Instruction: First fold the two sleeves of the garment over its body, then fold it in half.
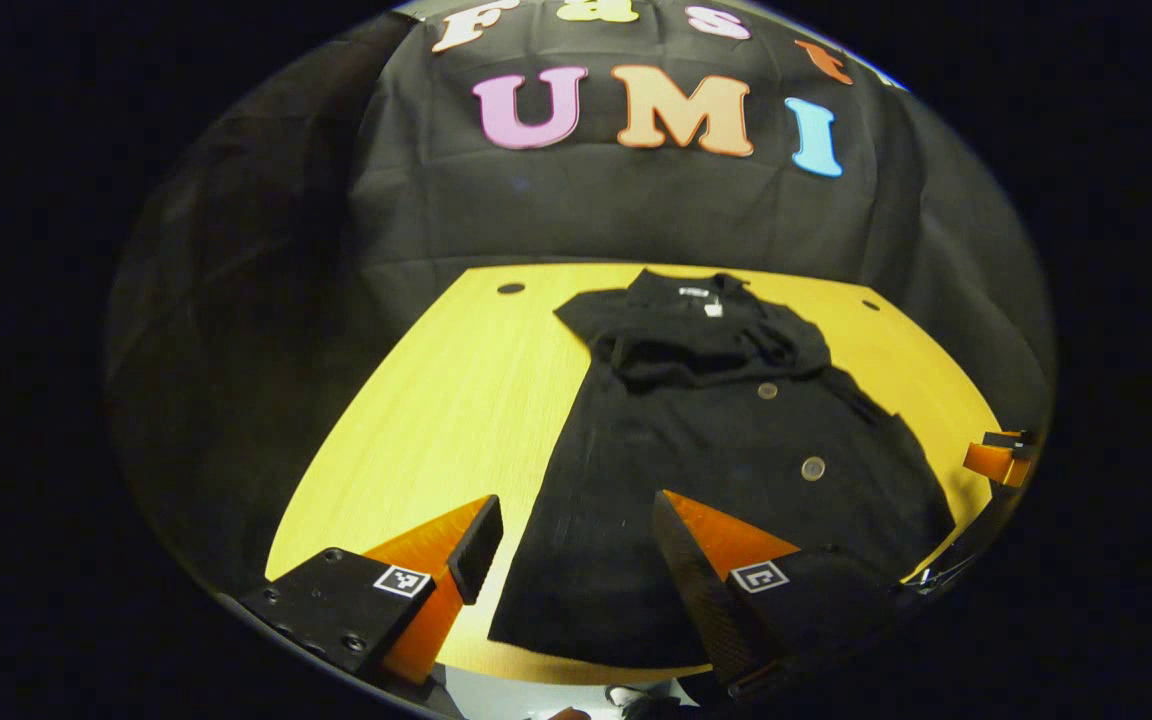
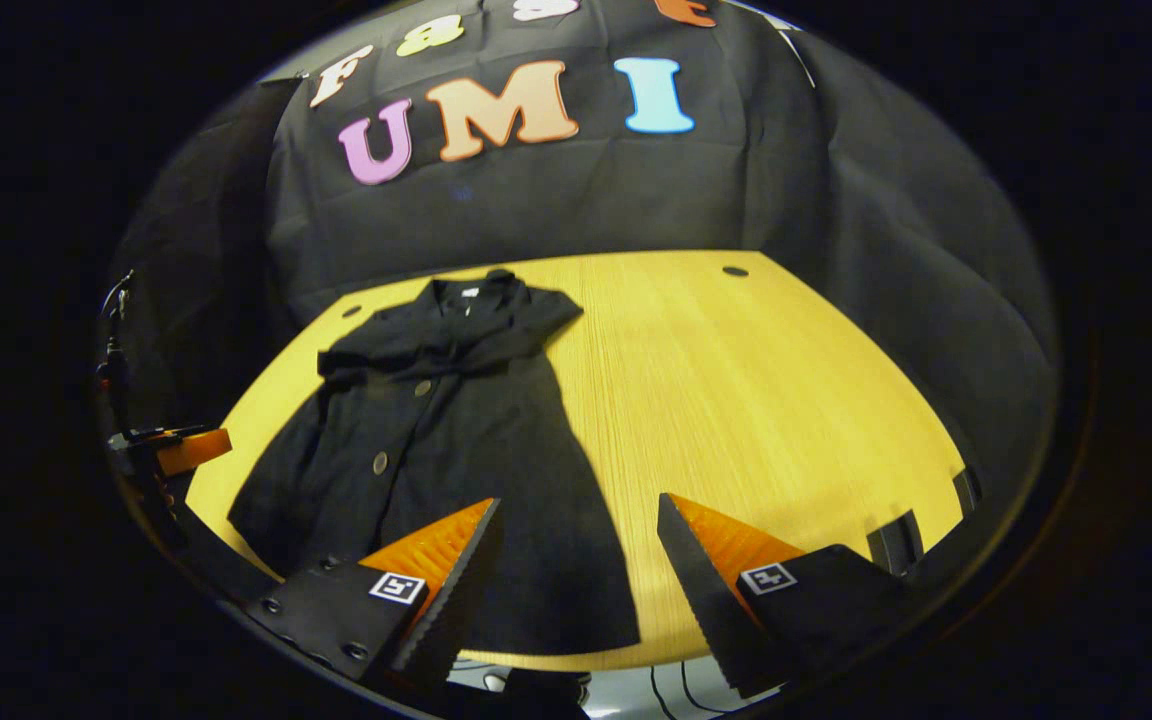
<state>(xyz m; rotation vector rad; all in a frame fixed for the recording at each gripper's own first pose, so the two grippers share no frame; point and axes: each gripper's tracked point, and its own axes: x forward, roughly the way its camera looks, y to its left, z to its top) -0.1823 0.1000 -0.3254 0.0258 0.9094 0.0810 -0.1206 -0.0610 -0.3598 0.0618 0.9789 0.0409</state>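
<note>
A black buttoned garment (image 1: 696,450) lies flat on the yellow table (image 1: 416,420), collar at the far end and hem toward me. Both sleeves look bunched across its chest (image 1: 706,350). My left gripper (image 1: 571,520) hovers open over the hem's left corner, holding nothing. In the right gripper view the garment (image 2: 456,430) is left of centre on the table (image 2: 756,400). My right gripper (image 2: 578,510) stands open above the hem's right corner, nothing between its fingers. Each gripper shows small at the other's view edge: the right gripper (image 1: 998,458) and the left gripper (image 2: 176,448).
The table has small round holes near its far corners (image 1: 511,288) (image 2: 735,271). Black cloth walls it in behind and at the sides. Bare wood lies on both sides of the garment. Dark brackets (image 2: 896,540) sit at the table's near right edge.
</note>
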